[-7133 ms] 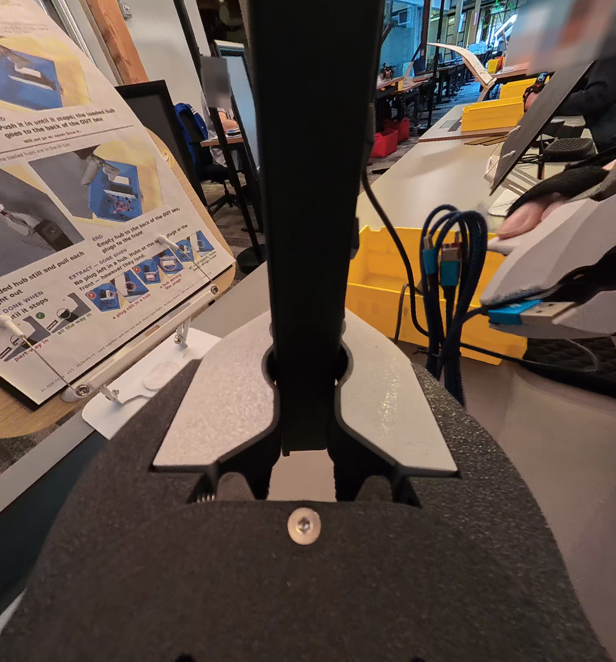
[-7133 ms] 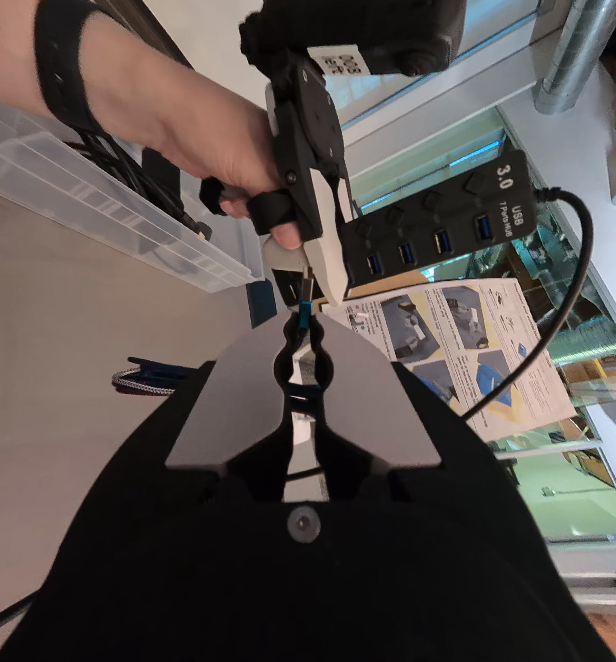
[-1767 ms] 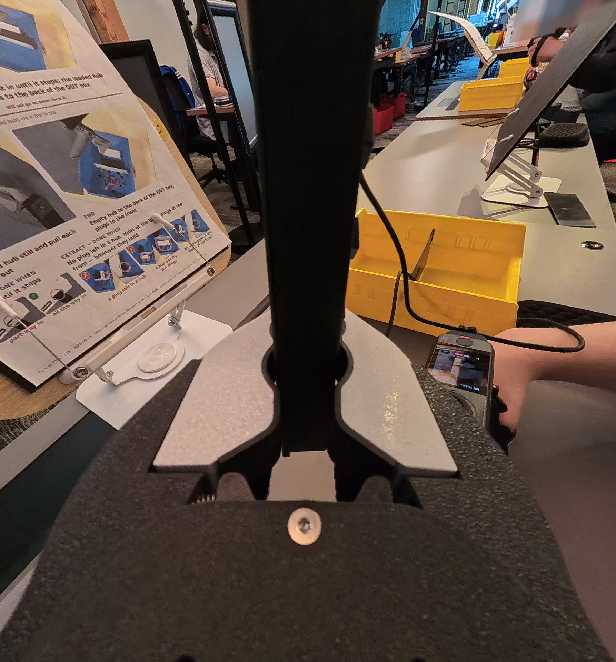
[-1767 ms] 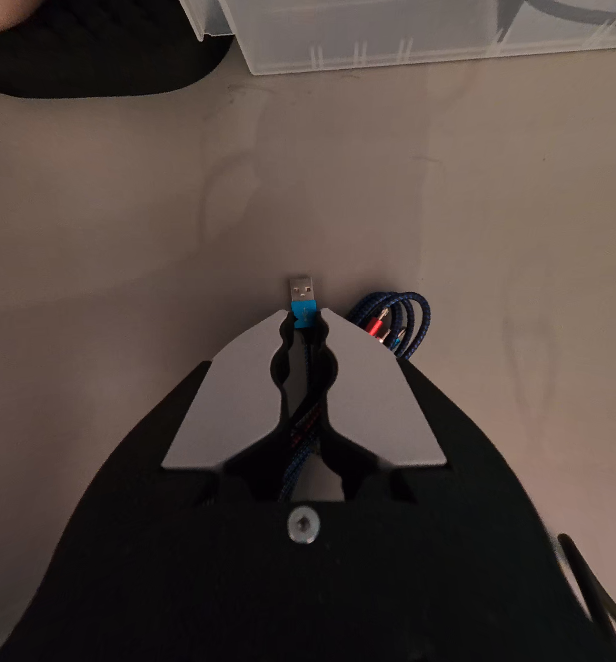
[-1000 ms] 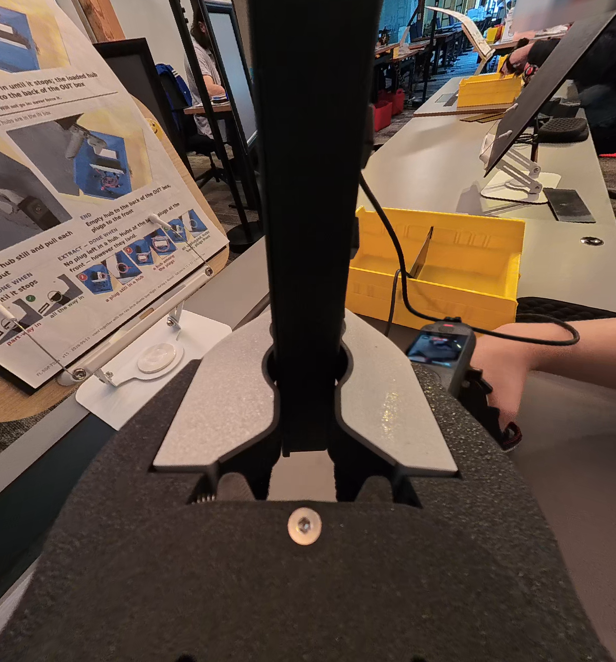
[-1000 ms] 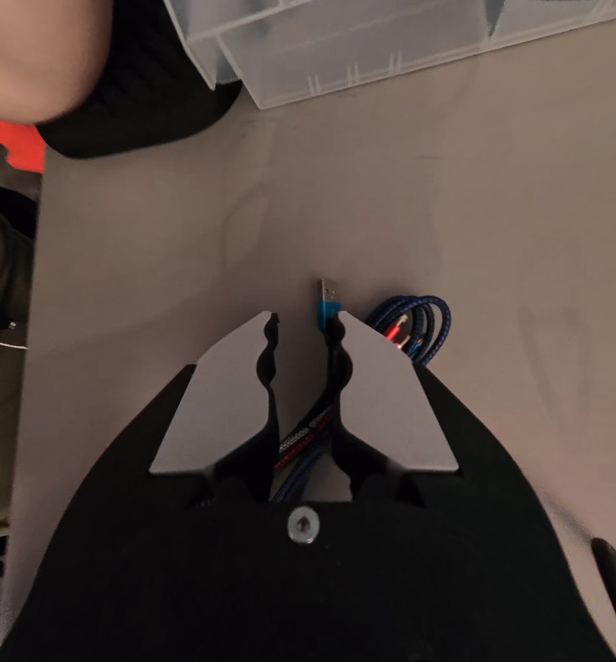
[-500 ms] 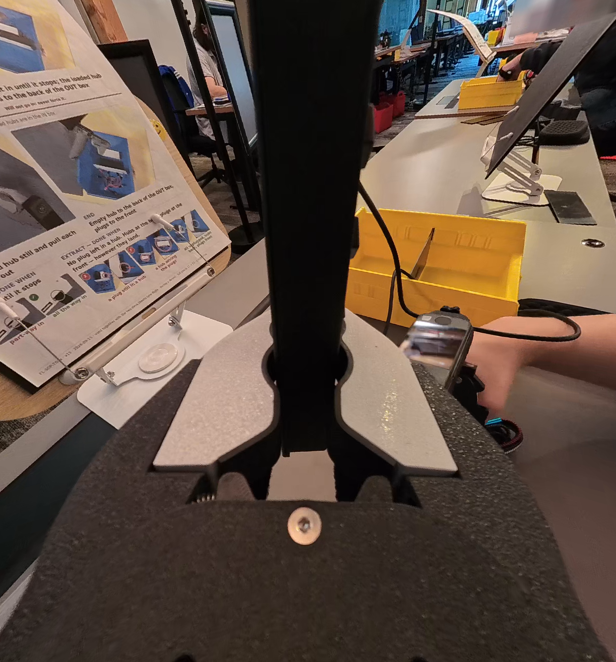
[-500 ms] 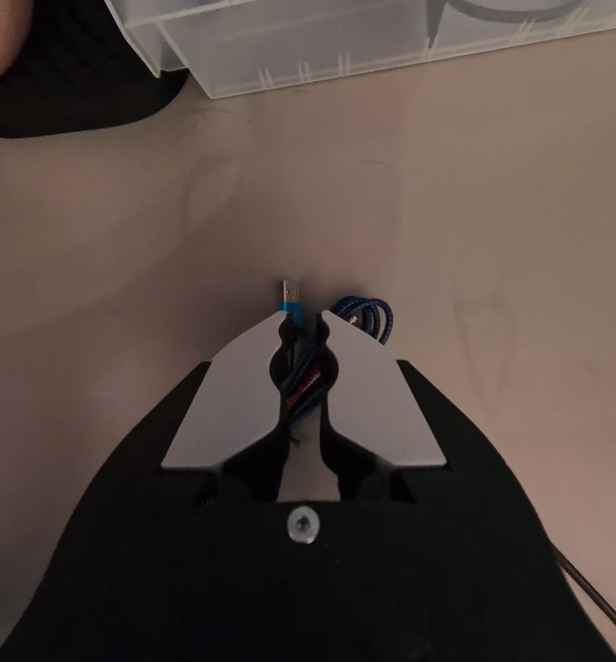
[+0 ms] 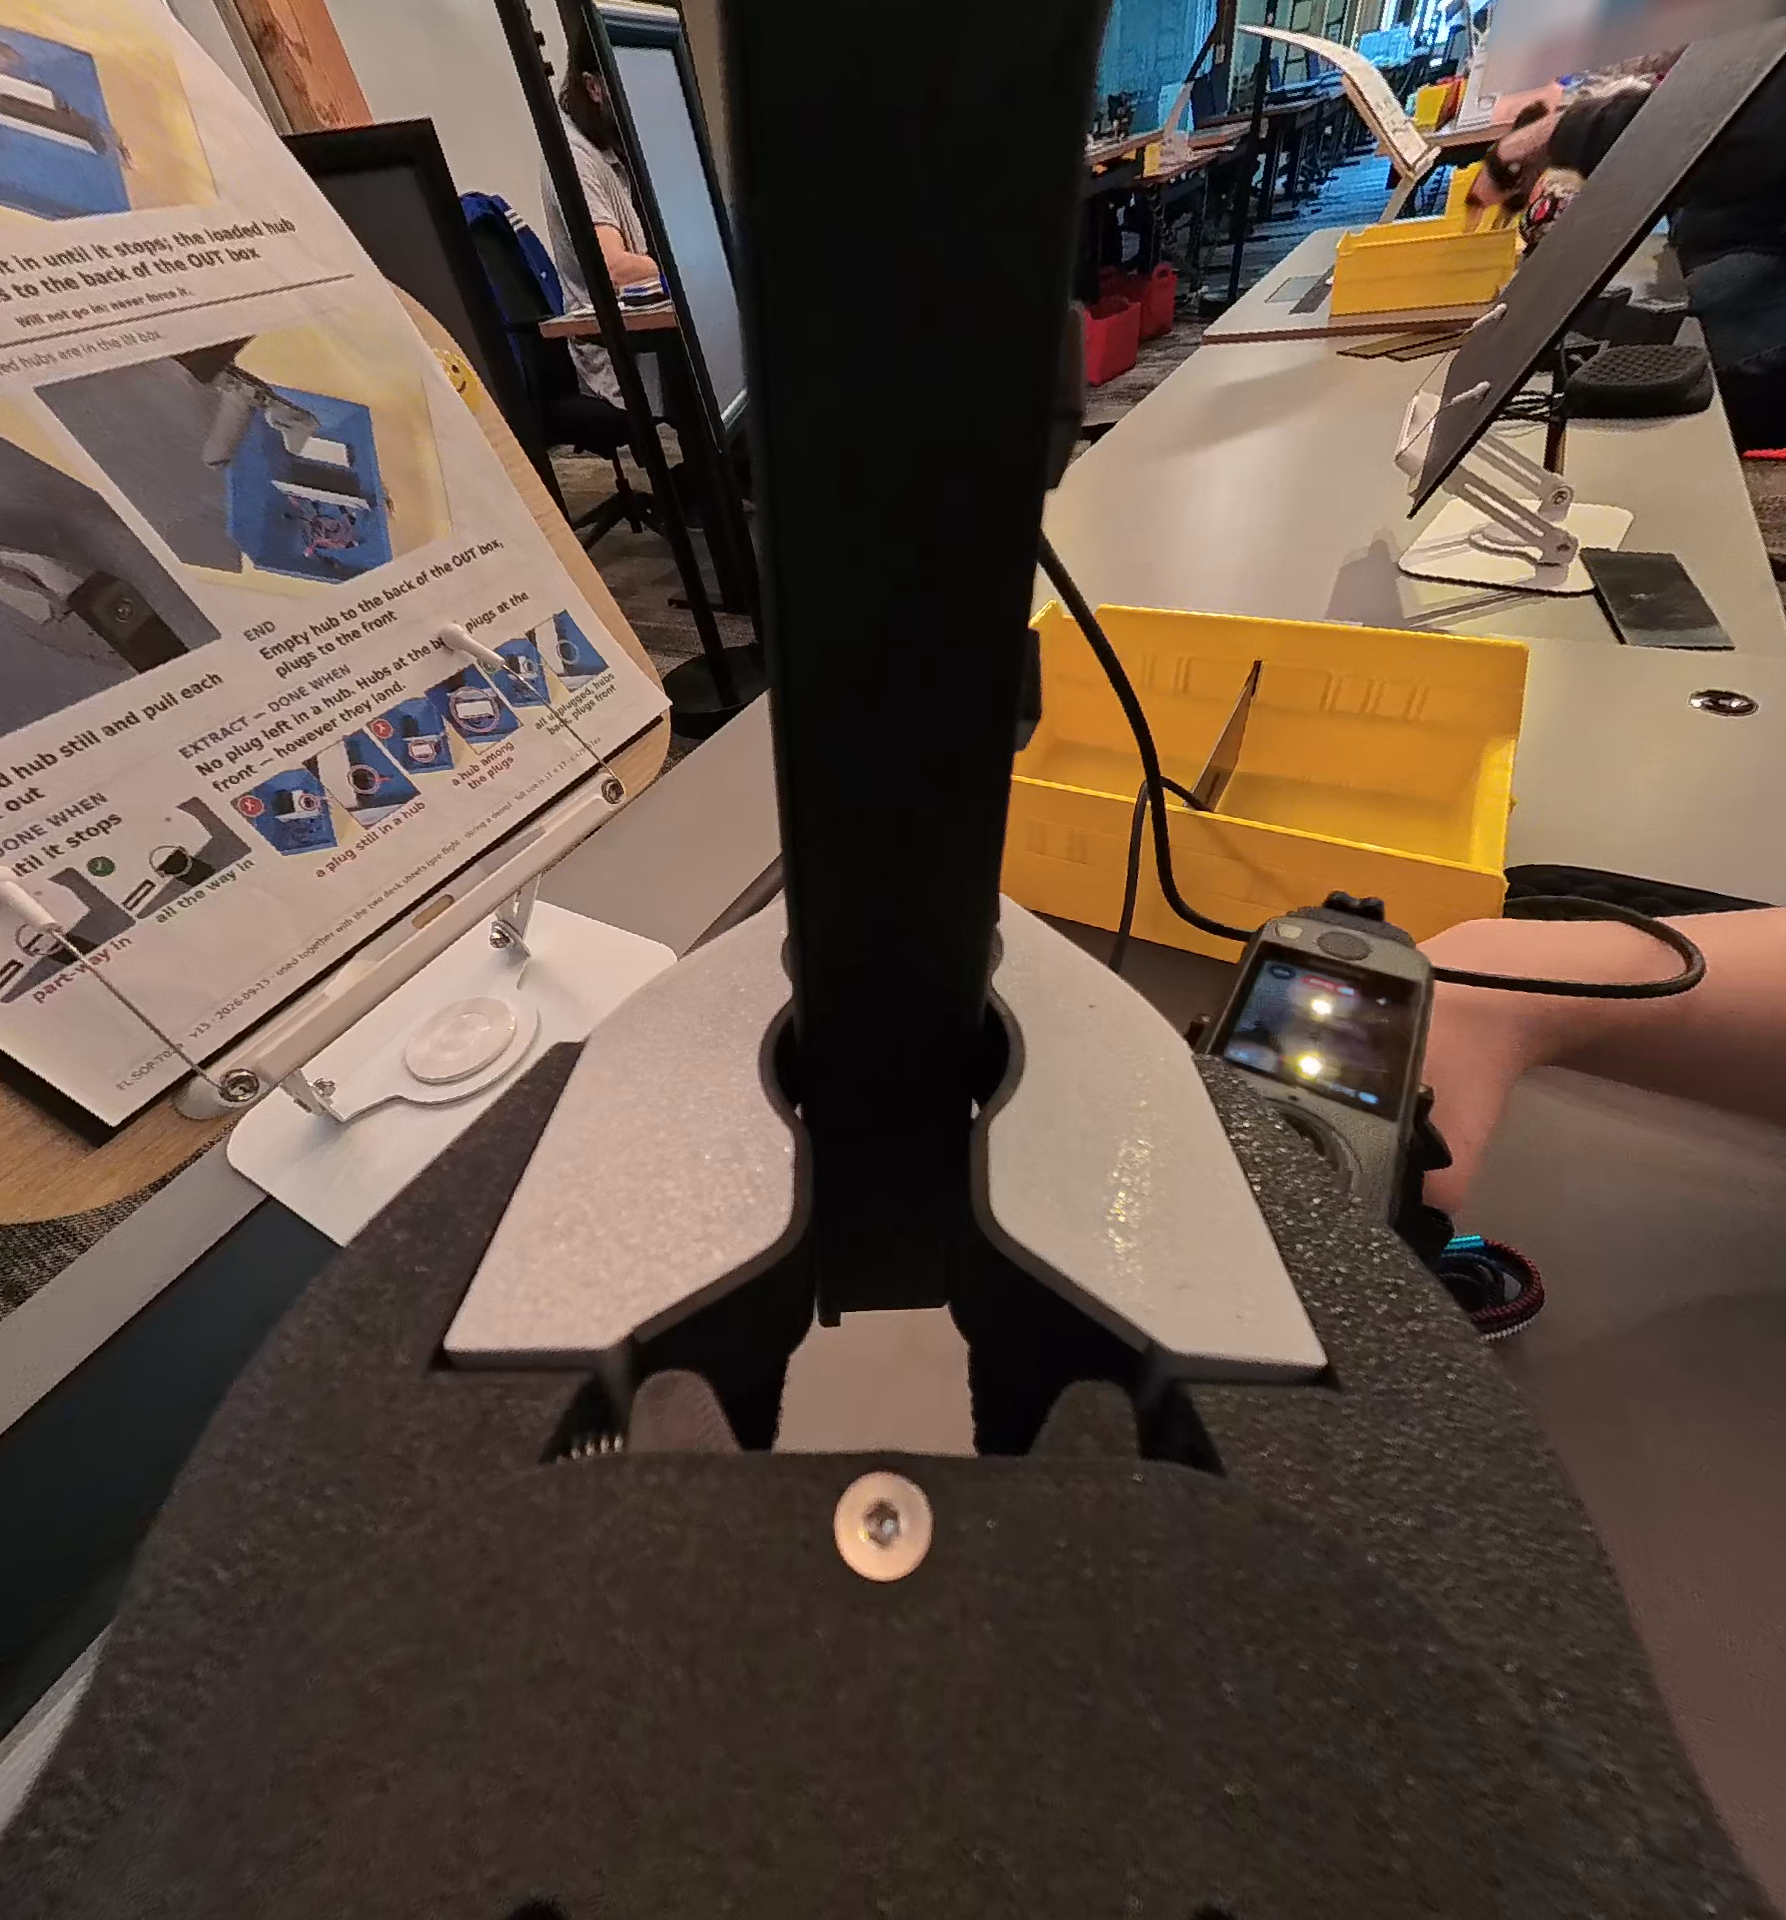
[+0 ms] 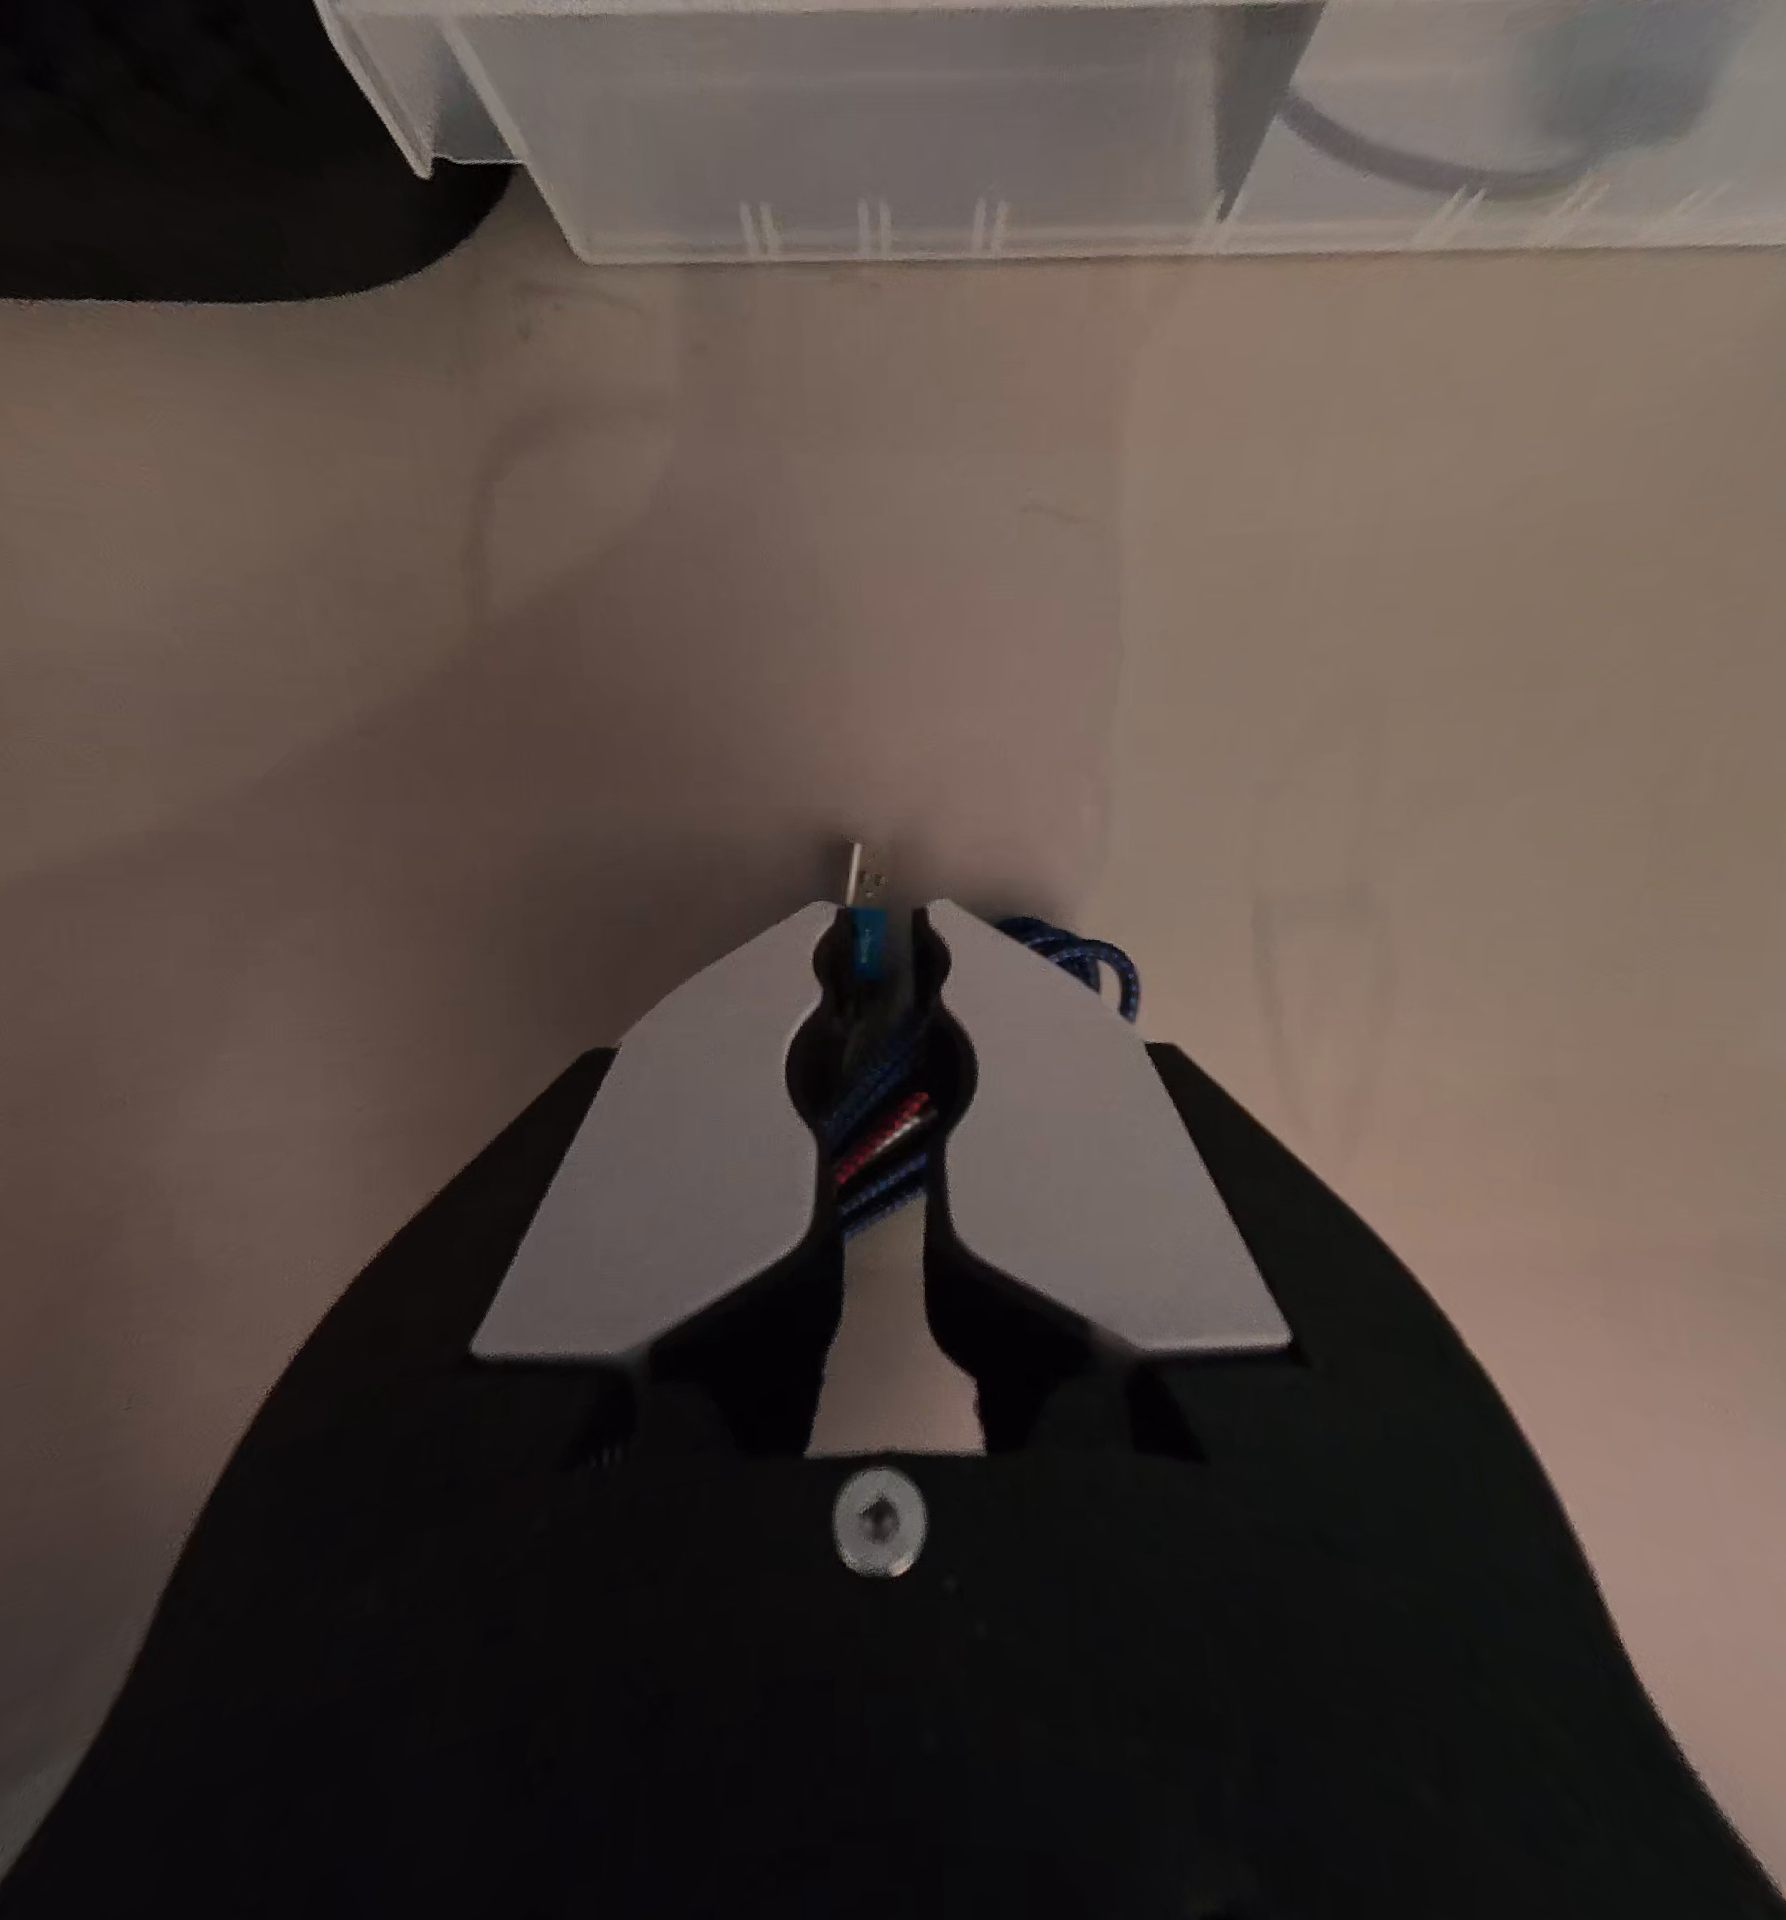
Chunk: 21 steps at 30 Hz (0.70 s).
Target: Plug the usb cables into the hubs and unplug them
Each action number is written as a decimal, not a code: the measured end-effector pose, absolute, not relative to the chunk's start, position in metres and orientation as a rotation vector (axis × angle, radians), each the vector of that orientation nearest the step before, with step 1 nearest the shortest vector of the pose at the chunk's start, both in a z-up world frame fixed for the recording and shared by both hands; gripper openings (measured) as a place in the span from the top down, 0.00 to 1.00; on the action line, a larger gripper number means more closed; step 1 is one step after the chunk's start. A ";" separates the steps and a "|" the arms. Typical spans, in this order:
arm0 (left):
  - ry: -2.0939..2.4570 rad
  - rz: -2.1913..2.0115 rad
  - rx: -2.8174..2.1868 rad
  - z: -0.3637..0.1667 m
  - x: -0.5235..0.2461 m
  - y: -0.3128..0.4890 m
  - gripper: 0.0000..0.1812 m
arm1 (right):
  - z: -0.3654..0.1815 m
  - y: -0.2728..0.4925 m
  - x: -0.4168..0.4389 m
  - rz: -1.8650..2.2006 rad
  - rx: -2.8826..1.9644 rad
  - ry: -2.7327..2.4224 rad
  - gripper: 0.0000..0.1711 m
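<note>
Hub: black USB hub [image 9: 899, 520] stood upright in the left tool [image 9: 894, 1081], long axis running straight up out of the view; tool was clamped on its lower end.
Hub lead: black cable [image 9: 1138, 790] ran off its right edge toward the yellow bin [image 9: 1273, 769].
Plug: blue USB plug [image 10: 867, 940] sat between the tips of the right tool [image 10: 871, 920], metal end poking forward, turned edge-on.
Right tool state: narrow, pinched on the plug, braided blue cable [image 10: 1086, 956] bundled behind and to its right.
Position: right tool was low over the table [image 10: 1388, 623], pointing down at it; clear bin [image 10: 868, 125] lay ahead.
Key relation: hub was up and to the left of the right tool; ports were not visible, so port facing could not be told. Likely the plug needs lifting and re-aligning to the hub's face.
Writing: instruction sheet [image 9: 245, 582] on a stand at left carried print and photos; no brand could be read on hub or plug.
</note>
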<state>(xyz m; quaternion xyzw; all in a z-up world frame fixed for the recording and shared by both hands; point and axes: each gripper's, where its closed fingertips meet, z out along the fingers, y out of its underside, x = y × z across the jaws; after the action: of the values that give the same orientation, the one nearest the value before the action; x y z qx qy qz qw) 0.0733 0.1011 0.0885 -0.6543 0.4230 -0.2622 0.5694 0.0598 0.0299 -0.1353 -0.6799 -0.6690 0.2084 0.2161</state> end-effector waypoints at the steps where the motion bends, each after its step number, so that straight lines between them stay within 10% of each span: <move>1: 0.994 -0.617 -1.537 0.088 0.073 0.101 0.86 | -0.136 0.032 0.061 0.554 -1.885 -1.860 0.93; 21: 1.008 -0.614 -1.542 0.086 0.075 0.100 0.86 | -0.142 0.028 0.064 0.590 -1.935 -1.869 0.92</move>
<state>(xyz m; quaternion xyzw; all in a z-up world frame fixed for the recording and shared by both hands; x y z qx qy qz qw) 0.0753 0.0998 0.0860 -0.6555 0.4285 -0.2611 0.5644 0.0641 0.0275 -0.1415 -0.6893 -0.6661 0.2102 0.1925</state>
